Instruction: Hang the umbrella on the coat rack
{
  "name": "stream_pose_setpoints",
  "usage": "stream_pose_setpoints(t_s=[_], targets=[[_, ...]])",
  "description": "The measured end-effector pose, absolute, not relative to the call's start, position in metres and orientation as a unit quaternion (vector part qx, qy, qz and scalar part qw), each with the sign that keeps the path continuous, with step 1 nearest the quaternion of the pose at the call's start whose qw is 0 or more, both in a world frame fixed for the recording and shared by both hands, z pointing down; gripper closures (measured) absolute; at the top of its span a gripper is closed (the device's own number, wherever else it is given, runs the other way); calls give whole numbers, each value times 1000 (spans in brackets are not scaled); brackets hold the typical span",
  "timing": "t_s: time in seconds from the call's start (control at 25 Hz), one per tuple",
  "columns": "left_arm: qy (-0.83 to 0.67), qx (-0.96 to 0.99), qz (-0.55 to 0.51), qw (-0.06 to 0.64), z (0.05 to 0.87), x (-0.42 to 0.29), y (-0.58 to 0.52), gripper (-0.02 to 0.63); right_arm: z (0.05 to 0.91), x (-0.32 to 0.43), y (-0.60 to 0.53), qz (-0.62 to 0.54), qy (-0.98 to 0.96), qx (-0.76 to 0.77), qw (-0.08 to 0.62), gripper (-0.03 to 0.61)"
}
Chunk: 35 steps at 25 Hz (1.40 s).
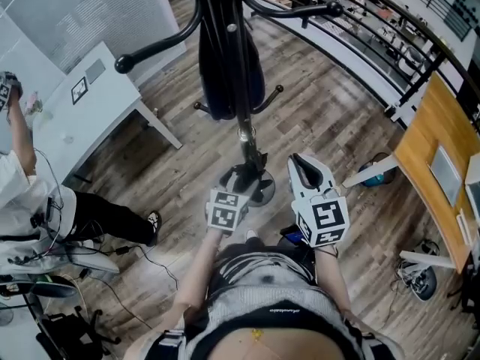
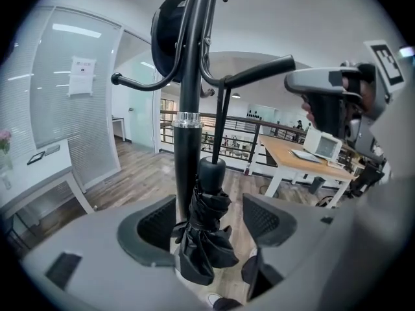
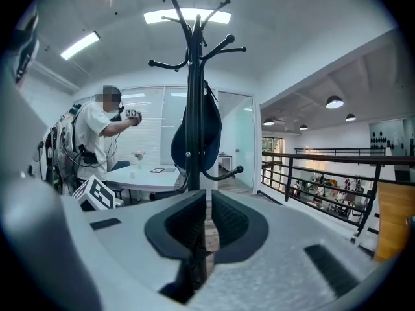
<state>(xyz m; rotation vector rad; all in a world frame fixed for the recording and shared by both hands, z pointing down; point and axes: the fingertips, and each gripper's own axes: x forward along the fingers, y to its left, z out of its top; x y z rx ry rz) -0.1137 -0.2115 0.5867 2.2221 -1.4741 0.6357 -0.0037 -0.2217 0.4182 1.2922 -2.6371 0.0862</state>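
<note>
The left gripper's (image 2: 211, 220) fingers (image 2: 152, 222) stand wide apart, flanking the hanging umbrella (image 2: 204, 245). The right gripper's (image 3: 209, 224) own view shows its fingers (image 3: 185, 225) closed to a slit, holding nothing.

Cool, even indoor light fills all three views. A long white ceiling light panel (image 3: 188, 16) glares at top centre of the right gripper view. Both gripper views bend strongly towards dark, rounded corners. The black folded fabric umbrella (image 2: 204, 232) shows sharp at lower centre of the left gripper view. Shadows on the brown wood-plank floor (image 1: 322, 118) are faint.

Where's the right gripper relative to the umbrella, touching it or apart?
Apart. The head view shows bare floor between the right gripper and the umbrella; the right gripper view shows nothing between its jaws.
</note>
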Motion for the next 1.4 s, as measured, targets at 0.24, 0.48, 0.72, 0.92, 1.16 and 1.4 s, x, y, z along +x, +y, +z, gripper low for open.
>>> stream_pose_setpoints(t_s=[0.24,0.48,0.72,0.92,1.16,1.4], targets=[[-523,797,218,209,571,-116,-204,340,421,-3,-217,29,-895,432,107,549],[-553,790,178,197,550,-126,-208,519,423,-5,-216,30,-895,430,111,549],[-549,797,151,203,533,-122,-205,582,425,-8,-215,34,-896,429,107,549],[-548,800,148,195,523,-123,-201,595,427,-16,-215,43,-899,422,109,551],[-542,806,155,180,505,-120,-196,600,429,-26,-216,50,-904,412,107,574],[-544,813,143,151,488,-117,-199,606,431,-31,-216,50,-907,404,111,574]])
